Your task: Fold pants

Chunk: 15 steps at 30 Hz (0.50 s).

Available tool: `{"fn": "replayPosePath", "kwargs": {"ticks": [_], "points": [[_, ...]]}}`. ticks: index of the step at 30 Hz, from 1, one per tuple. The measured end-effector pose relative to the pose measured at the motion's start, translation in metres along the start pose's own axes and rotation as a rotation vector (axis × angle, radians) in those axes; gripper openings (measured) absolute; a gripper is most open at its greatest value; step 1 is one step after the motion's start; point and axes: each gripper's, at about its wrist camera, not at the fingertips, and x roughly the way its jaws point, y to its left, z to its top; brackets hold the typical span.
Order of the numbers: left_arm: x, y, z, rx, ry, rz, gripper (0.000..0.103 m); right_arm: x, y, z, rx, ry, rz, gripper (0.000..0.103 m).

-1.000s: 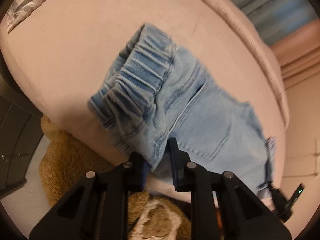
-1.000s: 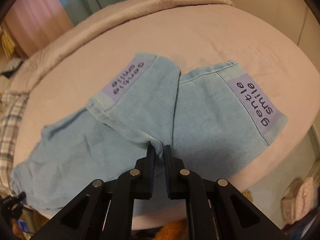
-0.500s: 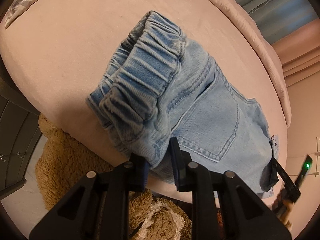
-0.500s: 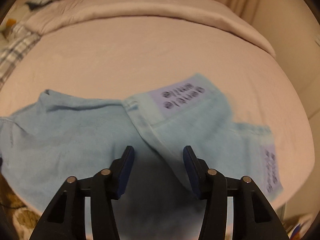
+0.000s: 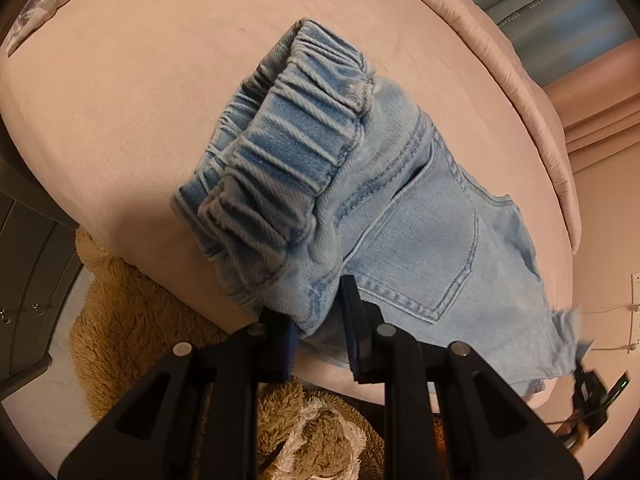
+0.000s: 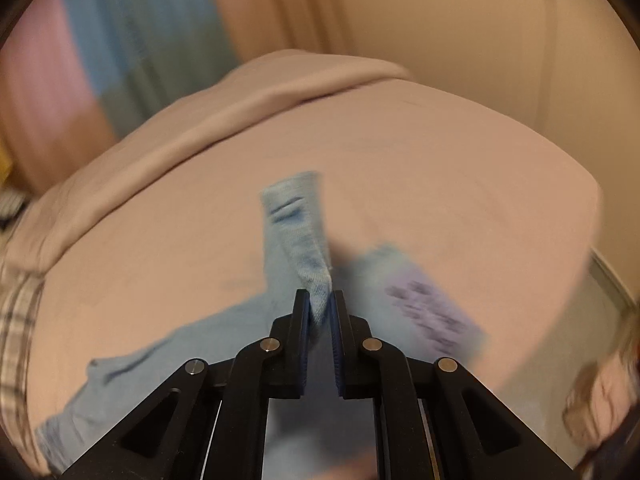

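Light blue denim pants (image 5: 408, 216) lie on a pink bed (image 5: 120, 80). My left gripper (image 5: 320, 312) is shut on the waist end, just under the bunched elastic waistband (image 5: 296, 148), near the bed's edge. In the right wrist view my right gripper (image 6: 320, 300) is shut on a leg cuff (image 6: 304, 232) and holds it lifted above the bed. The other leg (image 6: 424, 308), with a lilac printed patch, lies flat to its right. The view is blurred by motion.
A tan plush toy (image 5: 132, 320) lies on the floor below the bed's edge. A dark cabinet (image 5: 28, 272) stands at the left. Curtains (image 6: 140, 52) hang behind the bed. A plaid cloth (image 6: 16, 320) lies at the bed's left.
My right gripper opened, moved to a leg cuff, closed on it and lifted it. My left gripper kept its hold on the waist end.
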Motion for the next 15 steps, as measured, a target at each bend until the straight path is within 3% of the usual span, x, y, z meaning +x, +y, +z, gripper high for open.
{"fn": "replayPosePath", "kwargs": {"ticks": [6, 9, 15], "points": [[0.001, -0.001, 0.001, -0.002, 0.008, 0.003, 0.022, 0.034, -0.051, -0.035, 0.114, 0.155, -0.105, 0.007], [0.001, -0.001, 0.001, -0.003, 0.007, 0.004, 0.022, 0.048, -0.058, -0.042, 0.160, 0.195, -0.081, 0.006], [0.001, -0.001, 0.002, 0.001, 0.005, 0.002, 0.022, 0.037, -0.074, -0.031, 0.233, 0.190, 0.014, 0.007]]}}
